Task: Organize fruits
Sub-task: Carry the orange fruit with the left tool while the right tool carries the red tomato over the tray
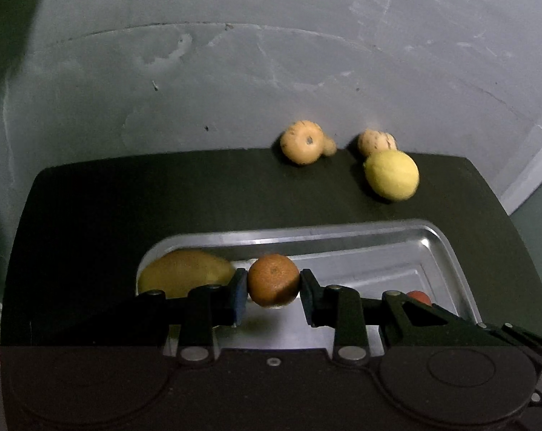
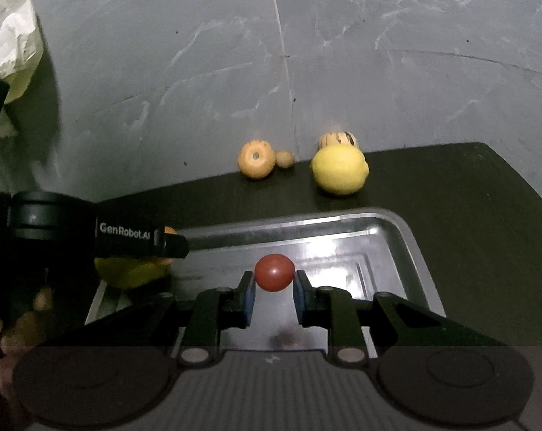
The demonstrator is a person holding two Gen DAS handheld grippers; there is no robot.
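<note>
Hovering over the metal tray, the left gripper clamps an orange while the right gripper pinches a small red fruit; the step looks like placing both, so each should lower and release. A yellow fruit in the tray is half hidden, and the lemon waits on the dark surface.

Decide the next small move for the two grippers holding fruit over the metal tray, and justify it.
Probably lower and open both: the left gripper clamps the orange and the right gripper the tomato, both over the tray.
</note>
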